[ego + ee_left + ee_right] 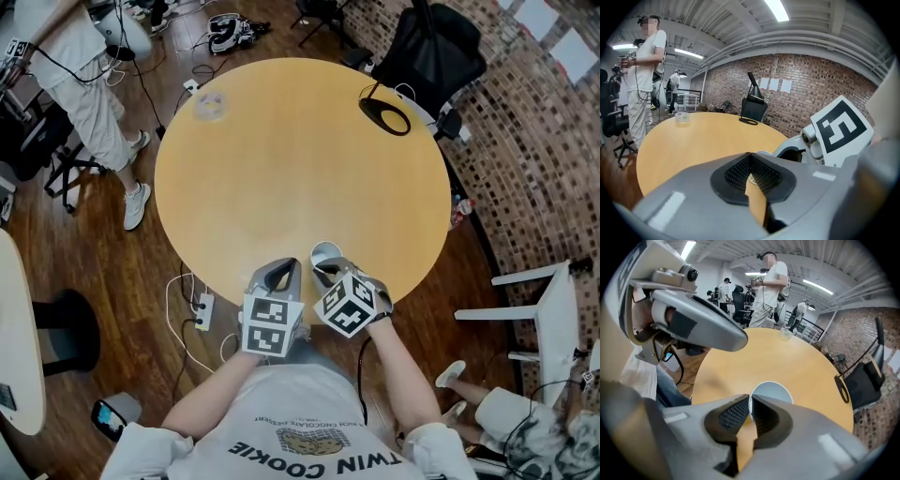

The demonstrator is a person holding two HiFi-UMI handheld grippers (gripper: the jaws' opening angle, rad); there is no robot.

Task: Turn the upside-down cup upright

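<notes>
Upside down in the head view, the white T-shirt (281, 448) reads "TWIN COOKIE" in dark capitals; the smaller print beneath is too small for us to read. Each marker cube carries bold black-and-white squares.

The right hand-held gripper (750, 400) is closed on the cup (772, 391). Its two black ribbed pads pinch the thin white rim on the near side, one pad inside the wall and one outside. The left hand-held gripper (750, 156) has its jaws together at the tips and holds nothing. Through the gap below its pads we see only the wood. It sits just beside the right one, at the cup's left in the head view.

The cup is white, round and thin-walled, with a pale grey-blue inside. It stands mouth up near the edge of the tabletop (300, 169) closest to us.

The tabletop is a round, smooth disc of light wood. At its far side lie a black oval ring (385, 115) and a small clear round container (208, 106), well apart.
</notes>
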